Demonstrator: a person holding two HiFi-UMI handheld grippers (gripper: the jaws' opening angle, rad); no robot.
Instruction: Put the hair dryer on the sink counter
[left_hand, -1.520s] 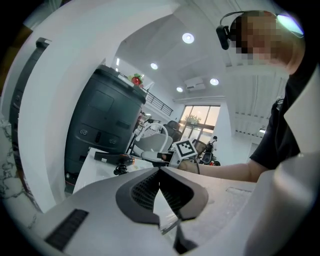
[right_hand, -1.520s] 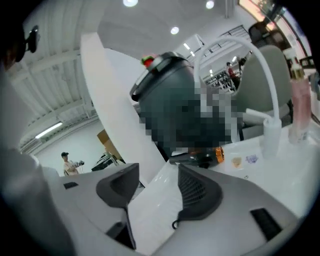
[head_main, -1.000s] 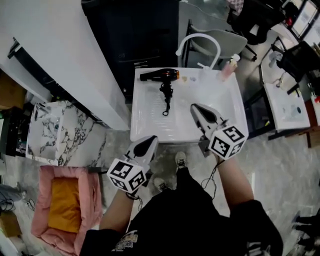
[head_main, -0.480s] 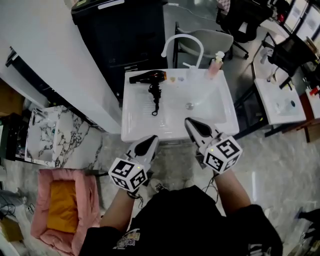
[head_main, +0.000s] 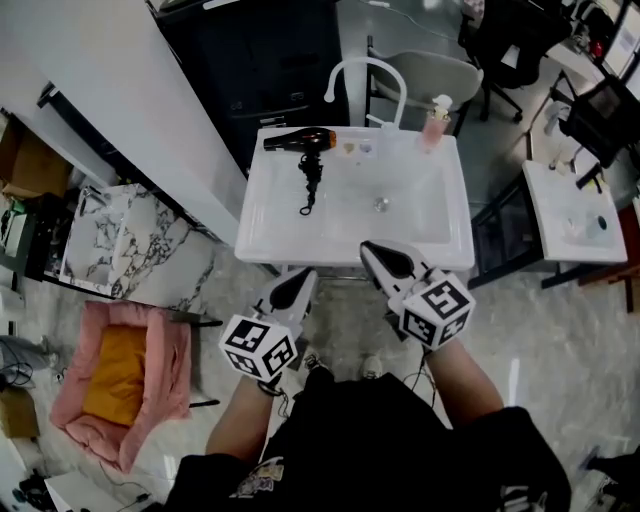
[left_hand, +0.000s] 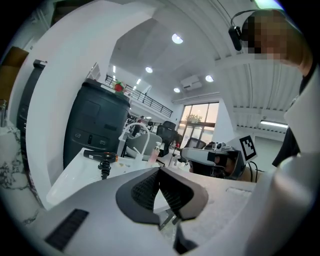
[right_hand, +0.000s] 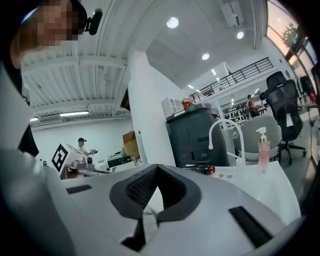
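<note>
In the upper centre of the head view, the black hair dryer with an orange ring (head_main: 300, 140) lies on the back ledge of the white ceramic sink (head_main: 262, 222). Below it we hold our left gripper (head_main: 300, 280) and right gripper (head_main: 374, 254), both clenched on nothing, by the sink's front edge.

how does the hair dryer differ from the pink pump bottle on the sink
The hair dryer is black with an orange band; the pump bottle is pink. The hair dryer lies on its side at the back left, the pump bottle stands upright at the back right. Both sit on the back ledge of the white sink.
</note>
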